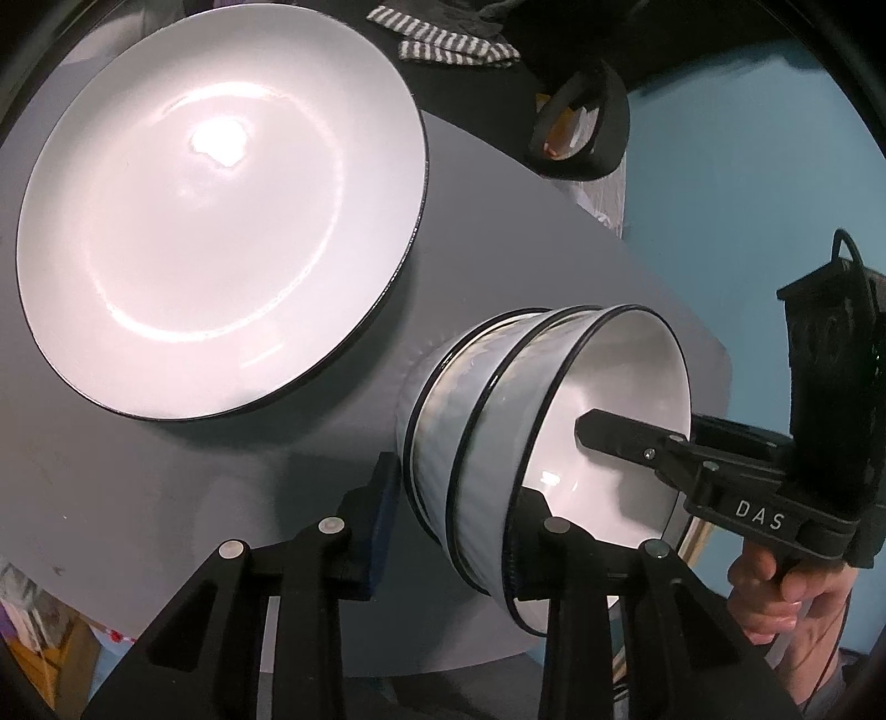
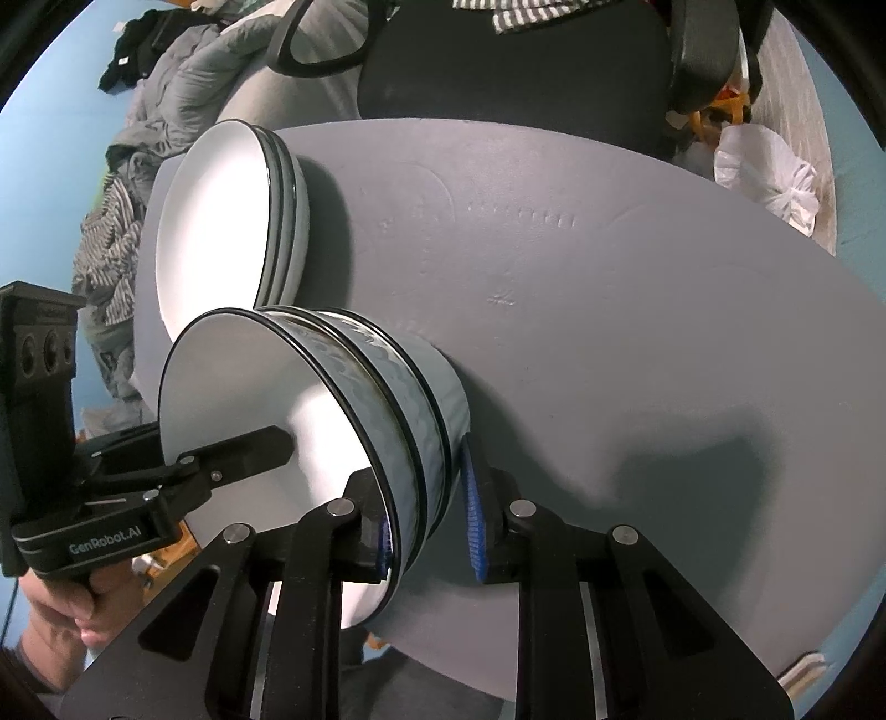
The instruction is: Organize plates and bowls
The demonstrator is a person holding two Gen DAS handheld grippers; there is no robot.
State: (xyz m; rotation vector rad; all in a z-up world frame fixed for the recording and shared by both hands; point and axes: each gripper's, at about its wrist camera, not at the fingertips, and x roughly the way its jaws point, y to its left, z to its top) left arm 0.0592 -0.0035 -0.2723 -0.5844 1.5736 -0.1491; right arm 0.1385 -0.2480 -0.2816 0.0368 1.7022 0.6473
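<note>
Three nested white bowls with dark rims [image 1: 487, 421] stand on the grey table [image 1: 221, 498]. My left gripper [image 1: 459, 490] straddles the stack's near wall: one finger is inside the top bowl, and the blue pad [image 1: 382, 515] outside shows a thin gap, so it is open. My right gripper [image 2: 421, 487] is shut on the bowl stack [image 2: 387, 376] from the opposite side, with one pad inside and one pad [image 2: 473, 509] outside. Each gripper's inner finger shows in the other's view. A stack of white plates [image 2: 221, 221] lies beside the bowls, seen from above as a plate [image 1: 221, 221].
A black office chair [image 2: 515, 72] stands behind the table, a striped cloth [image 1: 454, 47] on it. Grey clothing [image 2: 183, 72] is piled at the back left and a white plastic bag [image 2: 769, 177] lies on the floor at the right. The table's bare right part [image 2: 637, 332] is wide.
</note>
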